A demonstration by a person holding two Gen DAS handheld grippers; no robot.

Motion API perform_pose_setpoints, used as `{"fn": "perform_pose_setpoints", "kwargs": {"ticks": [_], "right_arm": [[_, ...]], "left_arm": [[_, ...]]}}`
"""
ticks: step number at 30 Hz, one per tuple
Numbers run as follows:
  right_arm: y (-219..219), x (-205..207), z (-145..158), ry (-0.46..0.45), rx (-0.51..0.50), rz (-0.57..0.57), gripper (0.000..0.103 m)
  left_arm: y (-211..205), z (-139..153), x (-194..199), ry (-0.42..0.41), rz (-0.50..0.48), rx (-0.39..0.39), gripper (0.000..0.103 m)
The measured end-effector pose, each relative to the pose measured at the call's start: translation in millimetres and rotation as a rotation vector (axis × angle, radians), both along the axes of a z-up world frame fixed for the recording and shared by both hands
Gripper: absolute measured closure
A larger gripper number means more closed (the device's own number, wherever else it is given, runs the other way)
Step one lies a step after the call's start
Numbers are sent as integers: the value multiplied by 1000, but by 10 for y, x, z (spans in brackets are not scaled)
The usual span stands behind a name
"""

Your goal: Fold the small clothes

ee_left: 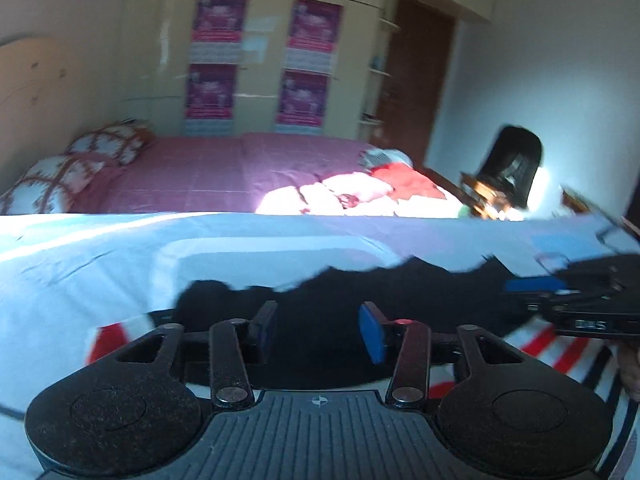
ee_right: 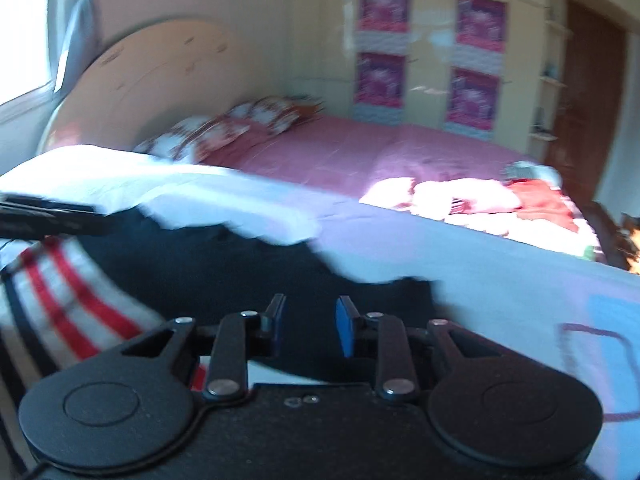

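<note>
Lying crosswise before both open grippers' fingers (blue-padded), the dark garment spreads sideways.

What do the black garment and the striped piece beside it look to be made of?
Black garment: soft matte cloth, probably cotton knit; its edge lies wavy and limp. Striped piece: thicker white fabric with red and dark stripes, possibly knit or towelling; blur leaves the weave unclear.

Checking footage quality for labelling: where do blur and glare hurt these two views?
Left wrist view: sun glare washes out the clothes pile; wardrobe posters smeared. Right wrist view: motion blur softens the black garment edge and pillows; both views bend straight lines.
</note>
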State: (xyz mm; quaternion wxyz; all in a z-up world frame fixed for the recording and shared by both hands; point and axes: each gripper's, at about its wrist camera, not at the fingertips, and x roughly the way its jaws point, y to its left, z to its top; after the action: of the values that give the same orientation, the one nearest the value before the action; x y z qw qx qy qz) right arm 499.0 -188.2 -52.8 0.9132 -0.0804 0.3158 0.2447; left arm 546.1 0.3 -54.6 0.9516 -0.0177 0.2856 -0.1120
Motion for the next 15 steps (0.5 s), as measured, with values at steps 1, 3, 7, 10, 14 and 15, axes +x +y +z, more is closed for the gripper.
{"fn": "perform_pose_setpoints", "kwargs": {"ticks": [1, 3, 7, 10, 14, 15], "right_arm": [[174, -4, -61, 17, -31, 28, 75], [383, -61, -188, -3, -124, 55, 74], [105, -73, -229, -44, -192, -43, 70], [-460, 4, -229, -24, -174, -169, 68], [-682, -39, -185, -17, -141, -198, 57], [-633, -104, -120, -39, -141, -210, 62]], "left_arm": [[-183, -53, 11, 7, -44, 44, 25], [-397, -189, 49, 60, -110, 113, 21], [-59, -238, 34, 110, 5, 97, 21], [428, -264, -170, 65, 125, 177, 22], [787, -205, -292, 81, 246, 123, 19], [797, -157, -329, 72, 278, 133, 19]]}}
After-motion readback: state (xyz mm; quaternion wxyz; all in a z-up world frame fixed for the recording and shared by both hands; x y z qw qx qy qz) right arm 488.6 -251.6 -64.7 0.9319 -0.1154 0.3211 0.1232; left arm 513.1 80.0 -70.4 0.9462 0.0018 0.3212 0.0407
